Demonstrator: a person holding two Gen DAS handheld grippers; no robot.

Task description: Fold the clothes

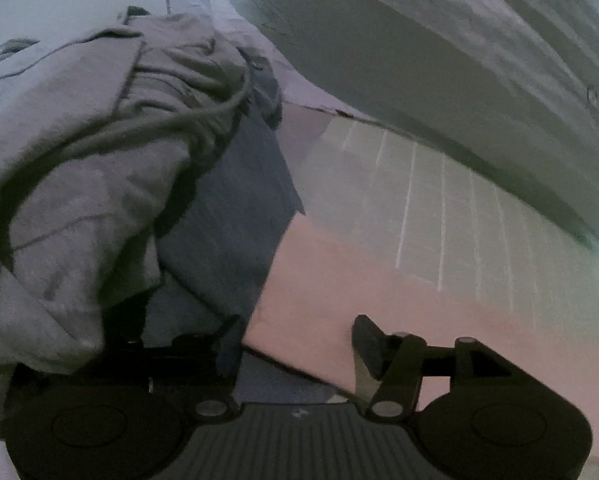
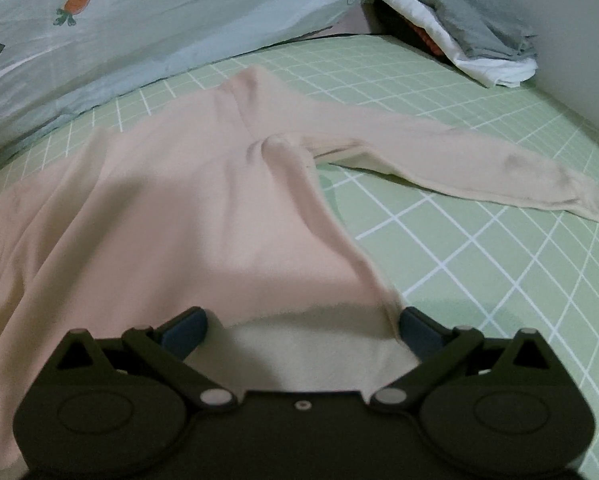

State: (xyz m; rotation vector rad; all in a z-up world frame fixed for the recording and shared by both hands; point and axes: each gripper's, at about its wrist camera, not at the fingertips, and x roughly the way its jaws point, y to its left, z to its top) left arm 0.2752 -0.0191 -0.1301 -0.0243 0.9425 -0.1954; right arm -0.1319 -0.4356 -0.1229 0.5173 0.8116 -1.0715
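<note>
A pale pink long-sleeved top lies spread on the green checked bed sheet, one sleeve stretched out to the right. My right gripper is open at the top's near hem, and the cloth's corner lies between its blue fingers, not pinched. In the left wrist view the same pink top lies under my left gripper, which is open. Its right finger rests above the pink cloth, while grey and blue clothing partly hides the left one.
A crumpled grey garment lies over a blue one, close on the left gripper's left. A pale quilt with a carrot print borders the sheet's far side. Folded grey and white clothes are stacked at the far right by a wall.
</note>
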